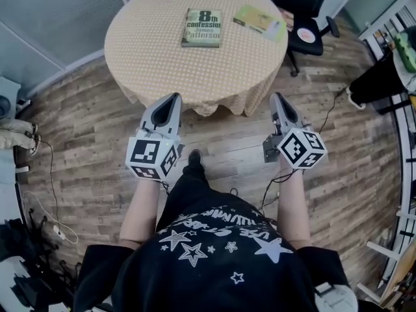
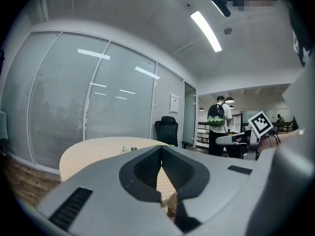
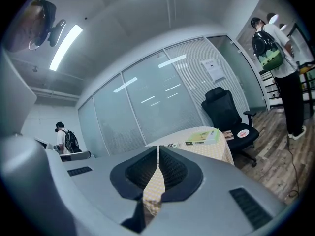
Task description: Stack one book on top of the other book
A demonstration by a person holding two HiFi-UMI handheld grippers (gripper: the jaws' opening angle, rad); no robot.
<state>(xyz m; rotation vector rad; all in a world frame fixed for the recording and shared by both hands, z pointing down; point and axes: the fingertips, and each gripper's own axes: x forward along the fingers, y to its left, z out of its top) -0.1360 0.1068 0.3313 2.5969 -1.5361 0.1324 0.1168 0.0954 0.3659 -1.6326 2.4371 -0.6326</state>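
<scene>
Head view: task not yet begun. Round table w/ beige dotted cloth (image 1: 149, 57) stands at 12 o'clock from the person. Two books lie flat on it, well apart, neither on the other. Cream-and-dark-green paperback (image 1: 201, 28) sits just toward 12 o'clock from the tabletop's centre. Yellow-green book (image 1: 259, 20) sits at 2 o'clock near the rim, by a black office chair (image 1: 305, 12). Left gripper (image 1: 174, 97) and right gripper (image 1: 278, 97) hang short of the tabletop, at 11 and 1 o'clock from the person, pointing toward it. Left gripper view & right gripper view: both pairs of jaws clenched tip to tip, nothing held; only cloth shows thru the gap. Judged left to do: approach, grasp one book, lift, set it on the other, release, i.e. every step.
</scene>
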